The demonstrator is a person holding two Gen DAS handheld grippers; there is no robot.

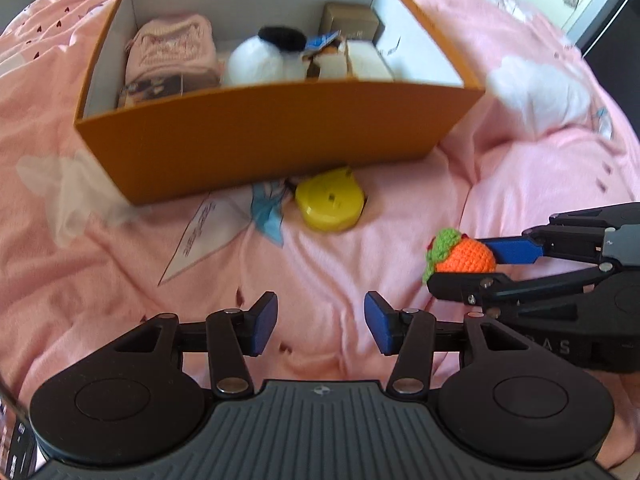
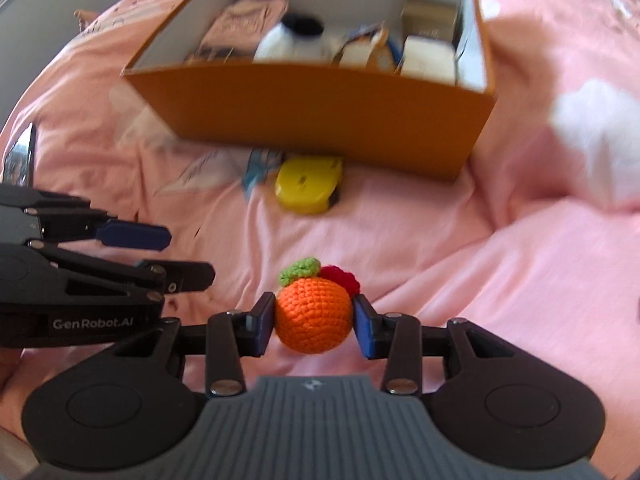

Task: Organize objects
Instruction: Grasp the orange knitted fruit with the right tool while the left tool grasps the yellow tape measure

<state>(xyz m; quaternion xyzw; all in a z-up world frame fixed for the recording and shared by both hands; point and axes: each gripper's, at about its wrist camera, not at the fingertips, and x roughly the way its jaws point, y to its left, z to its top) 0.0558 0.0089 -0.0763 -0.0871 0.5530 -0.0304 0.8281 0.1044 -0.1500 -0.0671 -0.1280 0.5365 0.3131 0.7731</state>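
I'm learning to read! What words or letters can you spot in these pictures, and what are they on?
"GenRobot.AI": white letters on the side of the left gripper, in the right wrist view.
"R A S": faint letters on the right gripper, partly hidden, in the left wrist view.
Bedsheet: slanted printed writing, too blurred to read.
Pink pouch in the orange box: writing, too blurred.
Yellow case: small marks, too small to read.
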